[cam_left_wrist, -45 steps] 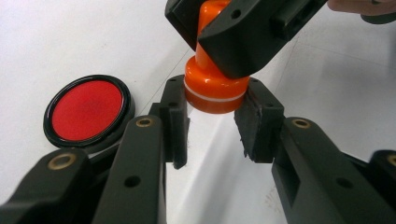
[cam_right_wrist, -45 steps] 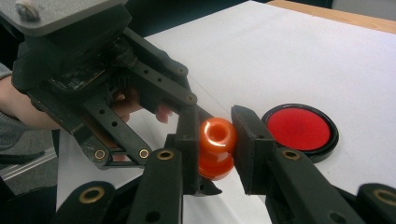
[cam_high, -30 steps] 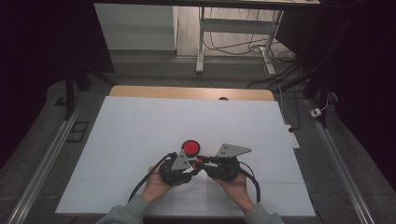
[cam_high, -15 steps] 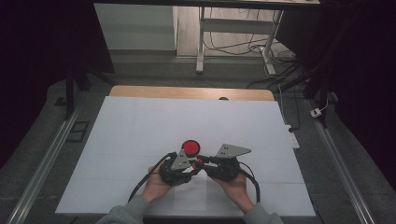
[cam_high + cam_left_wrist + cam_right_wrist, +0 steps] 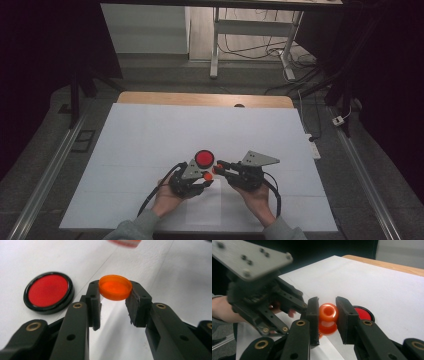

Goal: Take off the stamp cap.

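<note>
The left tool (image 5: 113,302) is clamped on an orange cap (image 5: 115,287); the right tool (image 5: 327,315) is clamped on a small orange bottle (image 5: 328,318). Both parts are held just above the near middle of the white counter (image 5: 150,135), close together. A red disc (image 5: 204,159) lies just beyond them. Judged step: assembly. Next, align the cap squarely over the bottle mouth and seat it.
</note>
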### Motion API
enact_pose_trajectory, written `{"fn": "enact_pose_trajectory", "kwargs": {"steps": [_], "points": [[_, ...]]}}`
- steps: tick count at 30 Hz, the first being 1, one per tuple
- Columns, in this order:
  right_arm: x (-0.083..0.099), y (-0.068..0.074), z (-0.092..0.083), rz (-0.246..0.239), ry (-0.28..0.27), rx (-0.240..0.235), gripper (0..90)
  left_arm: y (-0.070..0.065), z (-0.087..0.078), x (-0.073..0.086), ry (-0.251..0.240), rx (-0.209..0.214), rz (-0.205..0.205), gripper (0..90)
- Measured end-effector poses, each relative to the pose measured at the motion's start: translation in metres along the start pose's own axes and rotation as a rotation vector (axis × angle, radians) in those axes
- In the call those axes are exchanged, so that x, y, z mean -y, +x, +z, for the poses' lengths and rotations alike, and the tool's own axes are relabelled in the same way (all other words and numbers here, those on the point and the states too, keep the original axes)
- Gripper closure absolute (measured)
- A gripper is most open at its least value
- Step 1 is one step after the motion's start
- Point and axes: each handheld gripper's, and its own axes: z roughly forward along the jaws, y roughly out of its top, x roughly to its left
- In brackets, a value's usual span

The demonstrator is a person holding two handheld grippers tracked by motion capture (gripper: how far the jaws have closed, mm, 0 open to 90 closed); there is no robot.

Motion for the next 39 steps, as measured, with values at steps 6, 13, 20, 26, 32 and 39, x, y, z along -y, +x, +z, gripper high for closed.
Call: {"fn": "enact_pose_trajectory", "kwargs": {"steps": [6,13,20,26,32,39], "points": [[0.001,0.002,0.002,-0.017,0.015,-0.009,72.2,0.001,0.0,0.001,0.011,-0.013,0.018,65.0],[0.002,0.001,0.003,-0.018,0.019,-0.008,72.1,0.003,-0.003,0.001,-0.002,-0.028,0.027,64.9],[0.001,0.001,0.002,-0.018,0.016,-0.004,72.1,0.006,-0.006,0.002,-0.008,-0.036,0.028,64.8],[0.001,0.001,0.001,-0.017,0.014,-0.001,72.1,0.008,-0.009,0.003,-0.01,-0.051,0.038,64.9],[0.001,0.0,0.001,-0.018,0.014,0.001,72.0,0.01,-0.012,0.004,-0.009,-0.063,0.047,64.8],[0.002,0.0,0.001,-0.019,0.014,0.002,72.0,0.012,-0.015,0.004,-0.013,-0.073,0.045,64.9]]}}
